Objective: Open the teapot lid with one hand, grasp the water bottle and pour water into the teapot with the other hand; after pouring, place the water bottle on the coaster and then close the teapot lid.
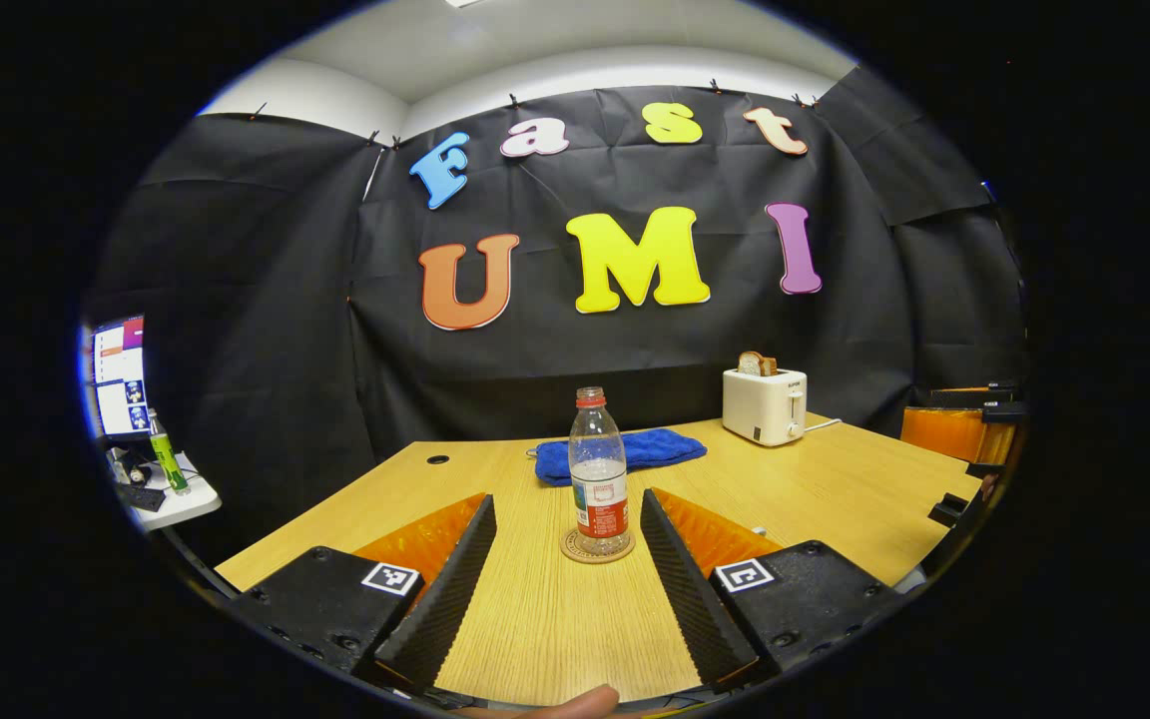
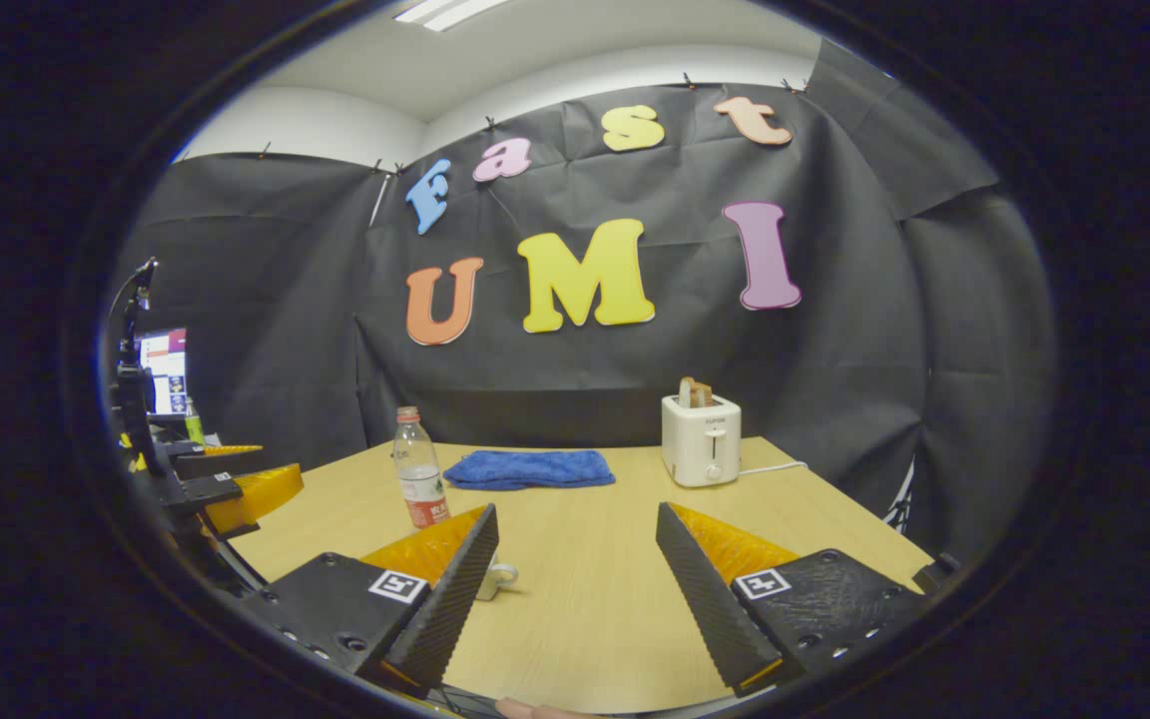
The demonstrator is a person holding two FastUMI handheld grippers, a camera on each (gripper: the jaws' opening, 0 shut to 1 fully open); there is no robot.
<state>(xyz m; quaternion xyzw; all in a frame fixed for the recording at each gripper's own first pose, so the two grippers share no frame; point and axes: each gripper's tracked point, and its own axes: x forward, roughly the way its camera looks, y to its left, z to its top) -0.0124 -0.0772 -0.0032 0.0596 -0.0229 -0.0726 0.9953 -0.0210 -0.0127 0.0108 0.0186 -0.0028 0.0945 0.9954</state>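
bottle (image 1: pixel 598 469) upright on coaster (image 1: pixel 596 548) mid-table, framed between left gripper (image 1: pixel 567 559) fingers, spread wide and clear of it, likely lined up for a grasp; right gripper (image 2: pixel 575 569) also agape, white teapot (image 2: pixel 495 577) part hidden behind its left finger

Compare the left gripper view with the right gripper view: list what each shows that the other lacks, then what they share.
Left gripper view: the coaster under the water bottle, which stands upright ahead between the open left gripper.

Right gripper view: a small white handle peeking from behind one finger of the open right gripper; what it belongs to is hidden.

Both: the bottle, blue towel, toaster and wooden table.
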